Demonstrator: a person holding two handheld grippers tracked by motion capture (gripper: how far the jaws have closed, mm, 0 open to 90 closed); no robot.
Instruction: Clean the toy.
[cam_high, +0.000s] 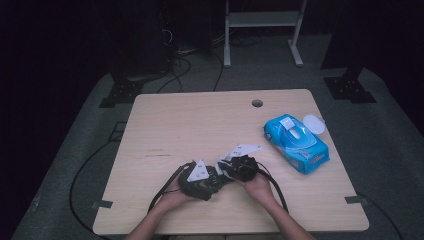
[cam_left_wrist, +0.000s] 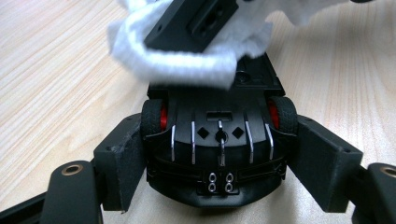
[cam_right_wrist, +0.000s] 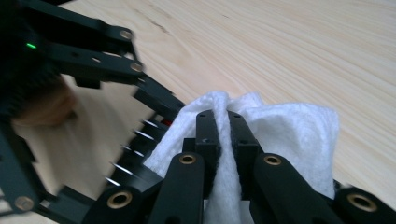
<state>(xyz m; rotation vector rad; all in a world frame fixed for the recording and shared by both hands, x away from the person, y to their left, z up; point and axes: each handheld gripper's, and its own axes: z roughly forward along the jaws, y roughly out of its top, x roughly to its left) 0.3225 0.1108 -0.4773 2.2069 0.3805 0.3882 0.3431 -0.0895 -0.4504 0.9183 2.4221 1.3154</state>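
Toy car (cam_left_wrist: 217, 154) sits clamped in our left hand-held gripper (cam_left_wrist: 219, 158); our right hand-held gripper (cam_right_wrist: 223, 123), pinching the wipe (cam_right_wrist: 285, 135), should rub gently, keeping the car steady on the table (cam_high: 200, 125)

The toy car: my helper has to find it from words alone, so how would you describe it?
On the wooden table, look at the near edge, where two hand-held grippers meet. The toy car sits clamped between the left gripper's jaws: black, with red wheel hubs and silver stripes. The white wipe pressed on it is soft and pale.
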